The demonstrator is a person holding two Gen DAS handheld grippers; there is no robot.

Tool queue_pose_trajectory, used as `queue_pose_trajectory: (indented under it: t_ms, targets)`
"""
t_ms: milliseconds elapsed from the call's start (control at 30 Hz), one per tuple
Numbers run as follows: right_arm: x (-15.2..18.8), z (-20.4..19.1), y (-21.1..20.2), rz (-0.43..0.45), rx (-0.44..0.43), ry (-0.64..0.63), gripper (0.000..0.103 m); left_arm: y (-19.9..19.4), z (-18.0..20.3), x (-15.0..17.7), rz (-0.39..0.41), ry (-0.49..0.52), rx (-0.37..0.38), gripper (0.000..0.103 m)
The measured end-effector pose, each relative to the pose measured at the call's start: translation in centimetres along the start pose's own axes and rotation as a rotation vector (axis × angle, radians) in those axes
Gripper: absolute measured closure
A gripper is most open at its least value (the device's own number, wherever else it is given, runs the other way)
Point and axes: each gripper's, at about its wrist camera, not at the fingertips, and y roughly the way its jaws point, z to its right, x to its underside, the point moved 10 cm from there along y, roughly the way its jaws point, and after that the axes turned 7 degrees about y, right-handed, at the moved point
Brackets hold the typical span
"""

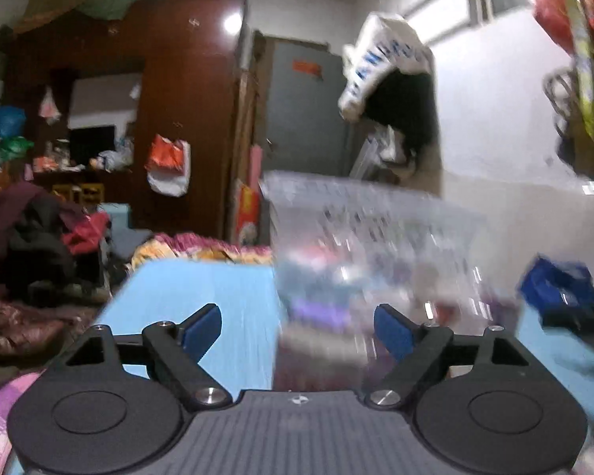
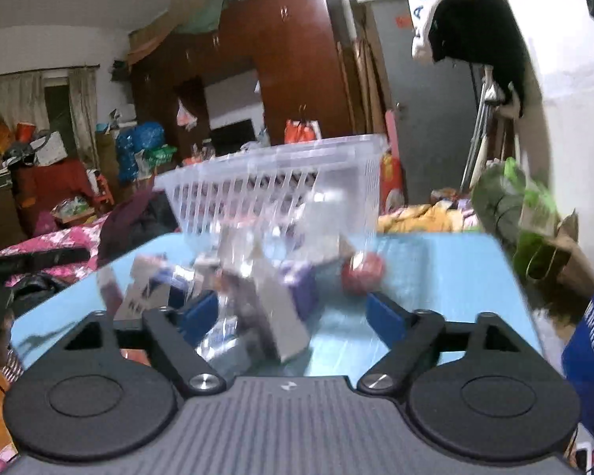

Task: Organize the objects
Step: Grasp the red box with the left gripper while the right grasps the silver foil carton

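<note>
Clear slatted plastic basket (image 2: pixel 273 182) sits tilted on the blue counter (image 2: pixel 447 269), far of both tools, small packets (image 2: pixel 265 301) spilled near it. We judge it light, thin-walled and flexy: take it by the rim. Left tool (image 1: pixel 297 330) and right tool (image 2: pixel 287 316) are both spread wide and hold nothing. Right view alone shows the red ball (image 2: pixel 362 271); left view is a blur.

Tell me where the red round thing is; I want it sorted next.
In the right wrist view, the red round object sits on the light blue table, right of the clear slatted basket's spilled packets, just beyond the right gripper's right finger.
</note>
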Motion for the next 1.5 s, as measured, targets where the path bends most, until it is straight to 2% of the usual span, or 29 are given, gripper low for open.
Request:
queue_pose_trajectory:
  t_ms: [100,167,267,367,500,533,767,833,867,933,967,1000,1067,1267,1367,1500]
  targets:
    - [-1.4,-0.3,1.0,0.002,-0.009,-0.029,0.023,0.5,0.3,0.6,-0.036,0.053,-0.013,0.016]
    - [-1.6,-0.7,2.2,-0.022,-0.029,-0.042,0.023,1.2,0.4,0.6,-0.054,0.051,0.010,0.016]
    - [-0.9,-0.7,3.5,-0.053,-0.036,-0.033,0.023,2.1,0.5,0.6,-0.078,0.057,0.024,0.016]
    - [-0.2,-0.7,2.8,-0.034,-0.061,0.002,0.023,2.4,1.1,1.5,-0.108,0.081,0.038,0.016]
    - [0.6,-1.2,2.7,-0.053,-0.064,-0.019,0.025,3.4,1.5,2.4,-0.139,0.106,0.048,0.016]
    - [0.8,-1.3,2.7,-0.059,-0.063,-0.022,0.028,3.5,1.6,2.5,-0.148,0.106,0.050,0.016]
    - [0.8,-1.5,3.3,-0.087,-0.081,0.004,0.033,3.5,1.6,2.5,-0.147,0.068,0.057,0.016]
    - [0.5,-1.9,3.6,-0.071,-0.053,-0.045,0.033,3.8,1.7,2.7,-0.167,0.067,0.073,0.016]
    - [0.7,-1.8,4.2,-0.100,-0.035,-0.040,0.035,3.9,1.6,2.7,-0.171,0.071,0.074,0.016]
    - [1.0,-1.9,4.4,-0.119,-0.075,-0.005,0.059,4.1,1.6,2.8,-0.181,0.070,0.070,0.017]
    - [1.0,-1.6,4.2,-0.106,-0.071,0.012,0.061,4.2,1.7,2.9,-0.187,0.067,0.074,0.023]
    - [0.9,-1.2,4.0,-0.096,-0.070,0.028,0.065,4.2,1.7,3.0,-0.188,0.065,0.077,0.039]
    - [0.8,-0.7,3.4,-0.067,-0.077,0.064,0.066,4.1,1.6,3.0,-0.175,0.053,0.074,0.040]
    - [-0.3,0.0,1.2,0.081,-0.117,0.122,0.068,2.5,0.7,2.3,-0.049,-0.003,0.075,0.040]
    - [-1.0,0.0,0.7,0.138,-0.119,0.135,0.068,2.6,0.5,2.3,-0.046,-0.022,0.087,0.040]
    - [-1.2,-0.2,0.9,0.154,-0.118,0.126,0.068,2.6,0.4,2.4,-0.042,-0.025,0.086,0.040]
